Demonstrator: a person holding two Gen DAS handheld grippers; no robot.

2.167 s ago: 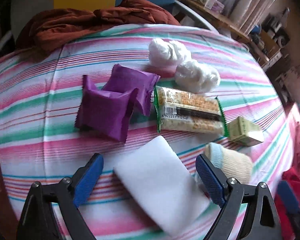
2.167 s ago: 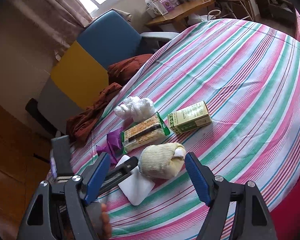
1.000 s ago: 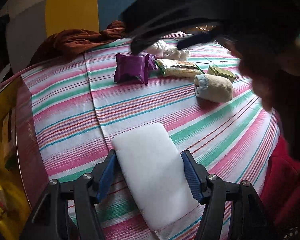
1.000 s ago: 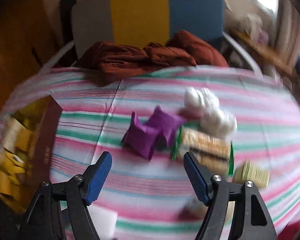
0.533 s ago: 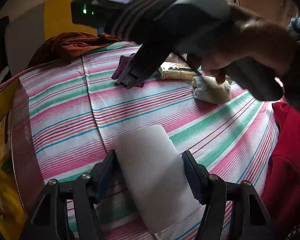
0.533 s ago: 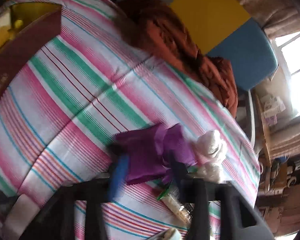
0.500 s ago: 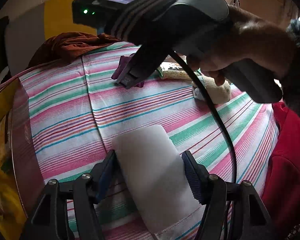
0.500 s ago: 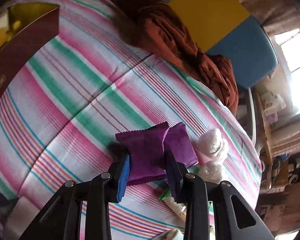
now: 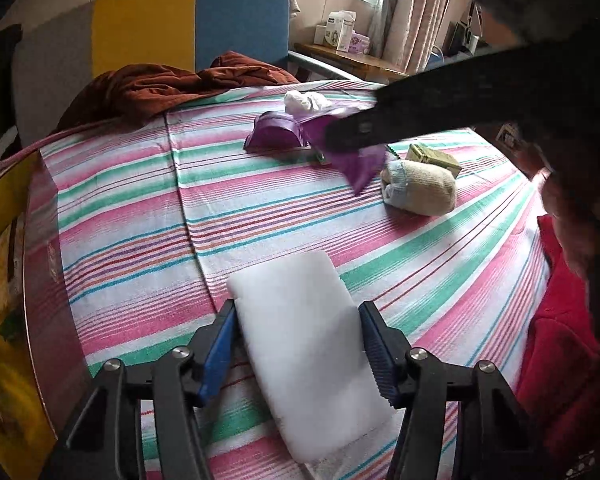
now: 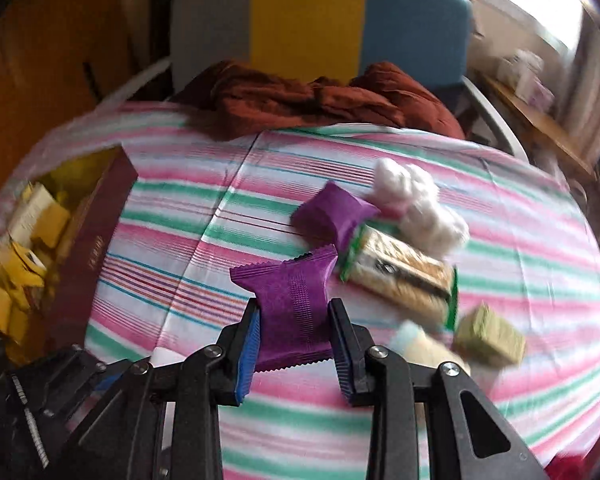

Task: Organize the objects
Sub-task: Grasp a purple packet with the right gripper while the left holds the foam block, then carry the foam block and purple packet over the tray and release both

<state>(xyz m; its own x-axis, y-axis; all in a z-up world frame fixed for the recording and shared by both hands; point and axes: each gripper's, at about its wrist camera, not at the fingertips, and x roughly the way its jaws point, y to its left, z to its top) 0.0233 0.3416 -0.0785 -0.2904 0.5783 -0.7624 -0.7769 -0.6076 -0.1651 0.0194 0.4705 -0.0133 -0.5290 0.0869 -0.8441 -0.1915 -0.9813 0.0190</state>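
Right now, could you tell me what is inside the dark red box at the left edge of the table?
The dark red box is open on top and holds yellow packets and some pale flat packs. Its near wall and the blur hide whatever lies deeper, so the full contents cannot be told.

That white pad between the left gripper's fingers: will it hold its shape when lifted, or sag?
The white pad looks soft and foam-like, so probably light. Its far end overhangs the left gripper, so it may droop slightly. The smooth faces might slip under a loose pinch.

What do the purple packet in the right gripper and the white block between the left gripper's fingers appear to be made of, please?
Purple packet: likely thin plastic film, faintly glossy, with crimped zigzag end seals. White block: probably foam or sponge, matte, with soft rounded corners; uncertain.
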